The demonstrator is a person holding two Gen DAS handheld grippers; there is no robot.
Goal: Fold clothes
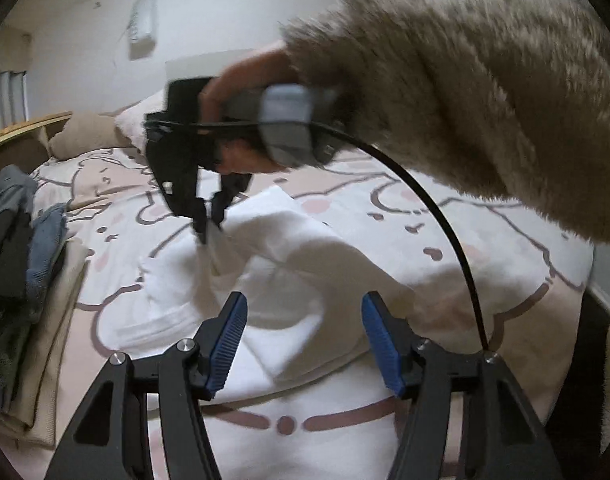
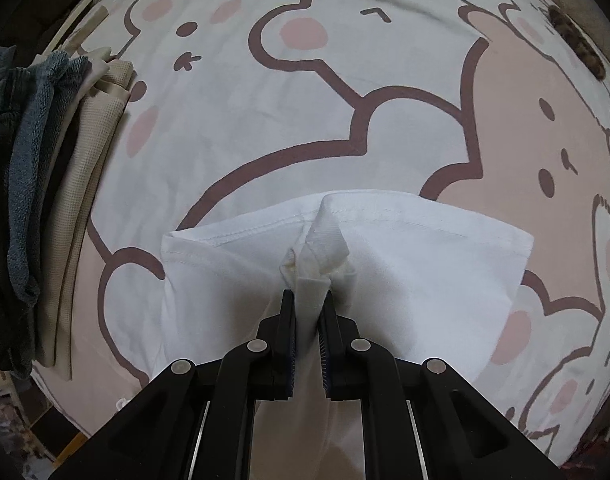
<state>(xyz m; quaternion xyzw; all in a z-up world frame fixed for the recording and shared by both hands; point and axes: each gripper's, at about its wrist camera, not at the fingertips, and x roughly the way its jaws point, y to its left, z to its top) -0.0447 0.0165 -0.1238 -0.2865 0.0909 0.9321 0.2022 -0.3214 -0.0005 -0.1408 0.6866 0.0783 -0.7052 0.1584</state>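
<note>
Lying rumpled near the middle of the bed's pink-and-white bear-print cover (image 2: 345, 92) is a white cotton shirt (image 2: 425, 264), and that shirt is the thing to steer by. The right gripper (image 2: 309, 300), a black claw with blue ribbed pads, has its jaws pressed together on a bunched fold of the shirt, by what looks like its ribbed neckband, so the cloth rises in a small peak at the fingertips while the rest drapes down onto the cover. From the left wrist view the same claw (image 1: 209, 228) shows pinching the white fabric from above, held by a hand under a fuzzy beige sleeve (image 1: 485, 92), with a black cable (image 1: 437, 208) arcing past.

The left gripper (image 1: 305, 340) hangs just on the near side of the shirt, its blue pads (image 1: 229, 340) spread wide with nothing between them, the white cloth lying beneath the gap.

Off to the shirt's left, at the cover's edge, sits a stack of folded clothes (image 2: 45, 184): beige waffle-knit pieces, a blue-grey towel-like piece and dark garments. Beyond the shirt in the left view, a tan pillow (image 1: 89, 136) rests at the head of the bed.
</note>
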